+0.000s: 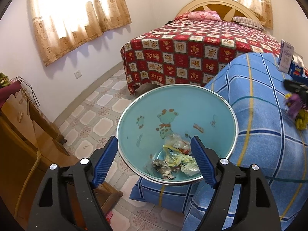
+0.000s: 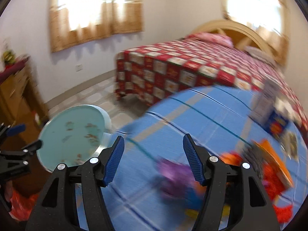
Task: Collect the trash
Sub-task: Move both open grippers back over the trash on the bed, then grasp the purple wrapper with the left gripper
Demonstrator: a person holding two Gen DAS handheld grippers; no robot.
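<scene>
A light-blue bin [image 1: 146, 111] with a metal rim stands by the blue checked table [image 1: 265, 115]. Crumpled wrappers and plastic bags [image 1: 173, 161] lie at its bottom. My left gripper [image 1: 154, 159] is open and empty, hovering over the bin's near rim. The bin also shows in the right wrist view [image 2: 73, 134]. My right gripper [image 2: 152, 161] is open and empty above the table, with a blurred purple wrapper [image 2: 173, 175] just right of its middle. Orange and red wrappers [image 2: 269, 169] lie further right. The right gripper appears in the left wrist view [image 1: 296, 90] over the purple wrapper [image 1: 294, 105].
A bed with a red patterned cover [image 1: 192, 53] stands behind the table. A wooden cabinet [image 1: 23, 134] is at the left. A white carton [image 1: 286, 57] and a blue box [image 2: 277, 123] stand on the table's far side. The floor is tiled [image 1: 96, 115].
</scene>
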